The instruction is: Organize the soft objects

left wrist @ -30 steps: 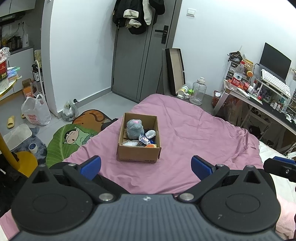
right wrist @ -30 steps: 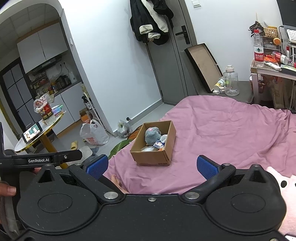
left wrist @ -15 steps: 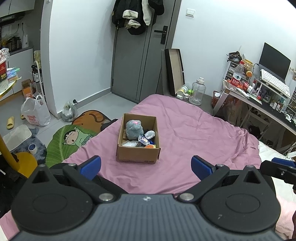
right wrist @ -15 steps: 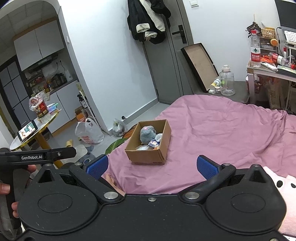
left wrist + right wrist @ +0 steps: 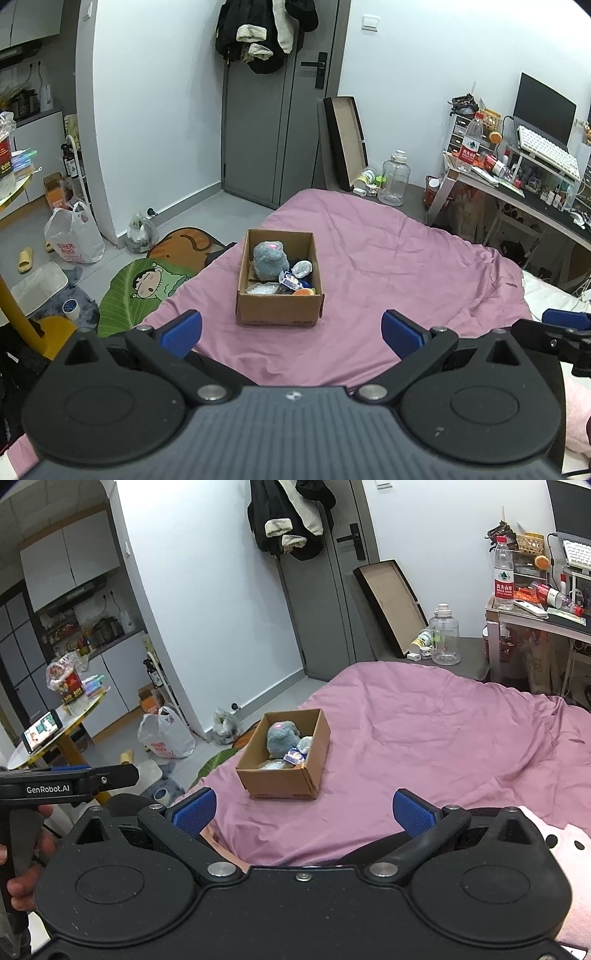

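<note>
A cardboard box (image 5: pixel 279 312) (image 5: pixel 280 781) stands on the pink bedspread (image 5: pixel 406 266) (image 5: pixel 443 720). In it sit a grey plush toy (image 5: pixel 269 259) (image 5: pixel 282 737) and several small soft items (image 5: pixel 295 280). My left gripper (image 5: pixel 291 332) is open and empty, well short of the box. My right gripper (image 5: pixel 302 812) is open and empty too, also short of the box. A pale pink plush (image 5: pixel 565 843) lies on the bed at the right gripper's right side. The right gripper's tip (image 5: pixel 565 325) shows in the left view, and the left gripper's body (image 5: pixel 70 781) shows in the right view.
The bed's left edge drops to a floor with a cartoon leaf mat (image 5: pixel 147 284), plastic bags (image 5: pixel 74 238) and a yellow-legged round table (image 5: pixel 55 723). A cluttered desk (image 5: pixel 517 184) stands right of the bed. A grey door (image 5: pixel 277 110) with hanging coats is straight ahead.
Both views have shifted slightly. In the right wrist view the box has slid left, and the left gripper sits a little higher and further right at the frame's left edge.
</note>
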